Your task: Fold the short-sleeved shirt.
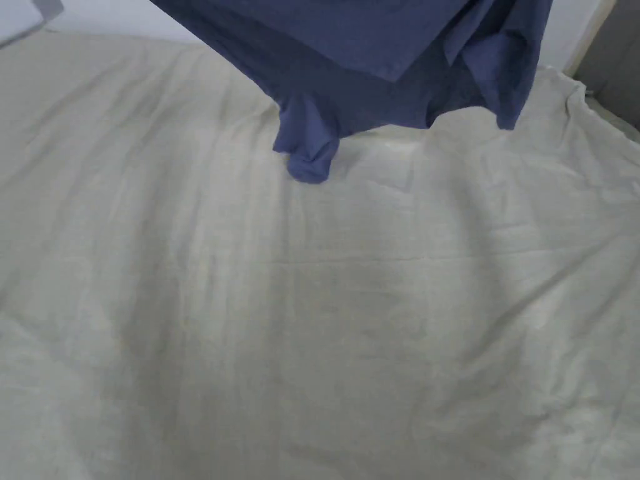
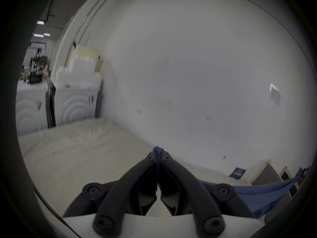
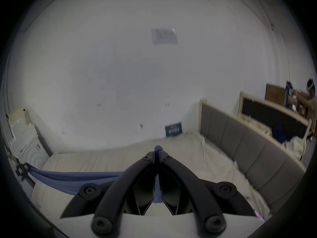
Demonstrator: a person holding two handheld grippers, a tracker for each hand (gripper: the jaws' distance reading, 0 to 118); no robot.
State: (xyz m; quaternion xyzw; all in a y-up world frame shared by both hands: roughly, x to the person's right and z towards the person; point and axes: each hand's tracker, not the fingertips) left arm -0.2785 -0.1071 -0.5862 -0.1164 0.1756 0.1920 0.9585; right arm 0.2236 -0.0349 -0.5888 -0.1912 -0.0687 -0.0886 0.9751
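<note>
A wide bed covered with a wrinkled cream sheet (image 1: 325, 325) carries the scene, and its near and middle stretches lie bare. A plain white wall (image 2: 188, 61) runs along its far edge, and a grey padded headboard with a pale wooden frame (image 3: 248, 149) closes its right edge. Beyond the far left corner of the bed stand white appliances with ringed fronts (image 2: 75, 102) and stacked pale boxes, blurred. The blue short-sleeved shirt (image 1: 400, 69) hangs in the air over the far edge of the bed, stretched between the two tools; one sleeve droops lowest and seems to just reach the sheet, though contact is hard to judge. Its upper part is cut off by the top of the head view. The left gripper (image 2: 158, 153) has its black jaws pressed together, pinching a fold of the blue cloth that pokes out past the tips. The right gripper (image 3: 158, 153) pinches the shirt's other end the same way, with cloth trailing off to its left. A small dark card (image 3: 173, 129) leans against the wall at the far edge. Behind the headboard a person (image 3: 311, 102) is partly visible, cut off by the lens rim.
</note>
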